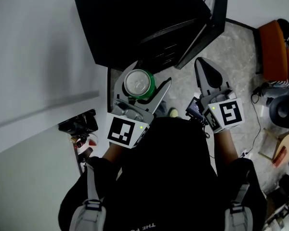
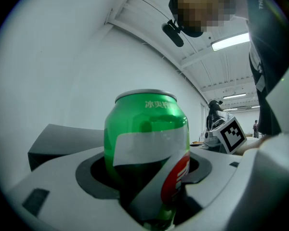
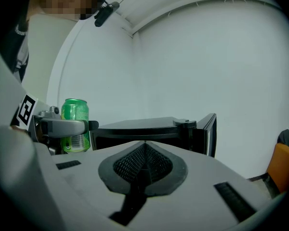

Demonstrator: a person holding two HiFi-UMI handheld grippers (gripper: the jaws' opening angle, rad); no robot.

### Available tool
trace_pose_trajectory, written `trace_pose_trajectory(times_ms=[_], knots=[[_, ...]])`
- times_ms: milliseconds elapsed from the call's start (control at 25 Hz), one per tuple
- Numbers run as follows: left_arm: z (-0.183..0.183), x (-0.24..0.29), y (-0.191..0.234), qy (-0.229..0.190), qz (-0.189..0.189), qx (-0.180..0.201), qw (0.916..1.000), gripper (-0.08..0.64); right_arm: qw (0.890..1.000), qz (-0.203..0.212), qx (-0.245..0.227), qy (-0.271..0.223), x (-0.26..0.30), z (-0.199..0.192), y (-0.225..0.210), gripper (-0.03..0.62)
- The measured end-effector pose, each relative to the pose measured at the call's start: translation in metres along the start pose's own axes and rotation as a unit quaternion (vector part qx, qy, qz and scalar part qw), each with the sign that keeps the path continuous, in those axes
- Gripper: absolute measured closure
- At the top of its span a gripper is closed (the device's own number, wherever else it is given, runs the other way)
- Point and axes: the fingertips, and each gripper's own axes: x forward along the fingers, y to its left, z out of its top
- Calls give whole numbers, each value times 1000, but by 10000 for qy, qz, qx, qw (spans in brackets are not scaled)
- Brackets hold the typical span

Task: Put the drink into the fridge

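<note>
A green drink can (image 1: 139,84) stands upright between the jaws of my left gripper (image 1: 142,82), which is shut on its sides. In the left gripper view the can (image 2: 147,138) fills the middle between the grey pads. The black fridge (image 1: 139,18) sits on the floor just ahead, its door (image 1: 209,28) swung open to the right. The can is a short way in front of the fridge's opening. My right gripper (image 1: 204,71) is held to the right of the can, jaws shut with nothing in them. The right gripper view shows the held can (image 3: 75,124) to the left of the fridge (image 3: 139,129).
A white wall (image 1: 33,57) runs along the left. A small black device (image 1: 79,124) lies on the floor by it. An orange seat (image 1: 274,52), a round grey appliance (image 1: 284,110), cables and cardboard (image 1: 274,148) crowd the right side.
</note>
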Motion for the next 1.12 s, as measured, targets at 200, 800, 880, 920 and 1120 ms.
trace_pose_trajectory(times_ms=[200,800,880,920,1120], knots=[[3,5,7,-28,-41,-106,9999,221,10000,-44,-2,12,9,1,-1,583],[-5,-1,30,-27,-297,-295,9991,221,9996,-240,-87,73,33,1,15,583],[-6,-2,33,-7,-317,-267,9991,221,9996,-242,-117,87,34,1,16,583],[-7,-3,34,-12,-326,-250,9992,221,9996,-234,-127,109,34,0,17,583],[-9,-3,34,-9,-357,-277,9990,221,9994,-274,-123,157,32,-4,15,583]])
